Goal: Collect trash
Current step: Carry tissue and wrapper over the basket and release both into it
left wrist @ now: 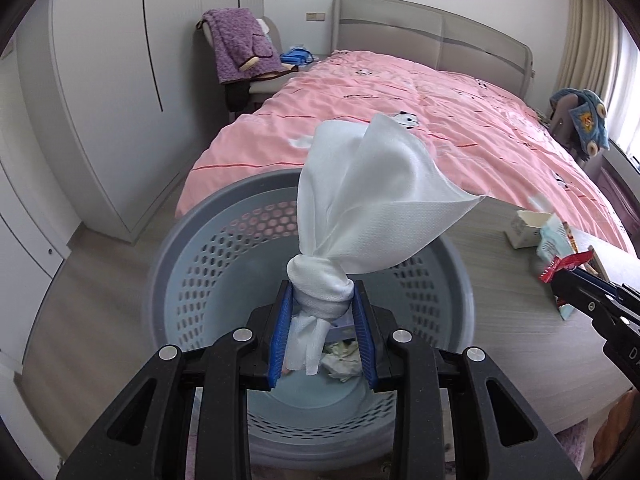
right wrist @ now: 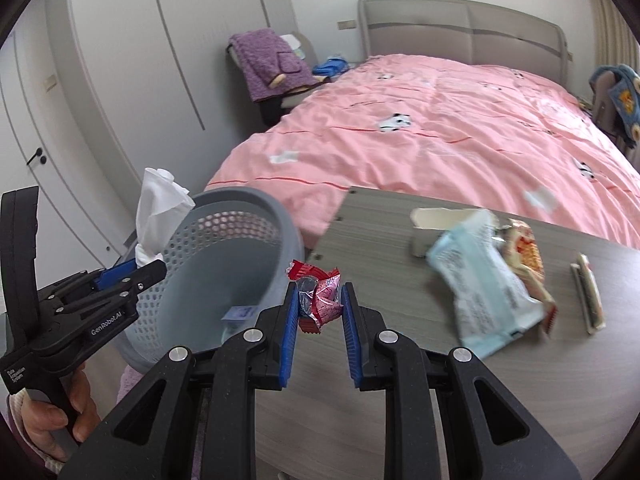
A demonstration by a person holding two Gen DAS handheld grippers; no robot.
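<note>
1. Left wrist view: the left gripper [left wrist: 322, 308] is clamped on the knot of a white knotted tissue [left wrist: 360, 200], held above the open mouth of the grey perforated basket [left wrist: 192, 264], which stands just beside the left edge of the tabletop [left wrist: 500, 292]. Crumpled paper already lies at the basket's bottom.
2. Risk here: the loose upper part of the tissue fans out toward the basket's table-side rim. If the fingers part while it leans that way, it could catch on the rim or land on the tabletop.
3. No readable writing in this view except a partial "DA" on the right gripper's [left wrist: 560, 276] body at the right edge.
4. Right wrist view: the right gripper [right wrist: 320, 304] has its blue pads [right wrist: 290, 320] closed on a crumpled red foil wrapper [right wrist: 320, 300], at the tabletop's left edge, close to the basket.
5. Risk here: the grip looks light on crinkled foil, so it may slip out short of the rim. The two grippers are close and could collide over the basket.
6. Still on the tabletop: a pale blue snack packet [right wrist: 484, 284], an open white carton [right wrist: 432, 228], and a narrow stick wrapper [right wrist: 588, 292]; their print is blurred.
7. Readable: "GenRobot.AI" and "Data Acquisition System" on the left gripper's body.
</note>
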